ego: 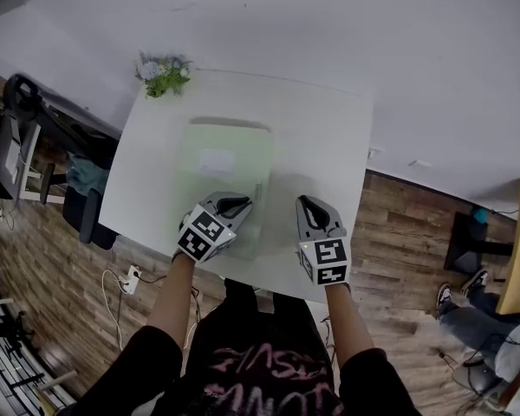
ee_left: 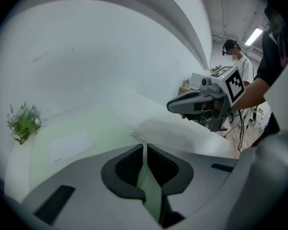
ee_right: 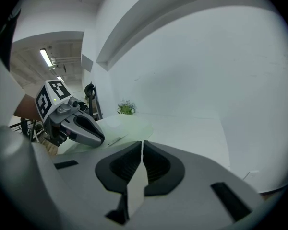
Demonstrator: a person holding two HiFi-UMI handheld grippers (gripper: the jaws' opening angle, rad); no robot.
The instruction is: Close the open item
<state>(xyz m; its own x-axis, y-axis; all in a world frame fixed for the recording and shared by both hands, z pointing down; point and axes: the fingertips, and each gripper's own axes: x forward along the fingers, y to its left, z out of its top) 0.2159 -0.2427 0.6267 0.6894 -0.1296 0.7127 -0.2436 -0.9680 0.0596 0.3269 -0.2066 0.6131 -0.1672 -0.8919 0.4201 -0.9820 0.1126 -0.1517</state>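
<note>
Pouch point(ego: 228, 173) flat on desk point(ego: 329, 146), left gripper point(ego: 240, 204) at its zip tab point(ee_left: 138, 137)
Likely light and limp; pinch the tab. Left jaws together; right gripper point(ego: 305, 203) likewise, empty

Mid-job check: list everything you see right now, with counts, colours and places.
table: 1, white, centre of the head view
flat pouch: 1, pale green, on the table's left half
label: 1, white, on top of the pouch
flower bunch: 1, green with pale blooms, table's far left corner
power strip: 1, white, on the floor left of the table
left gripper: 1, grey, jaws together, over the pouch's near right corner
right gripper: 1, grey, jaws together, over bare table right of the pouch
</note>
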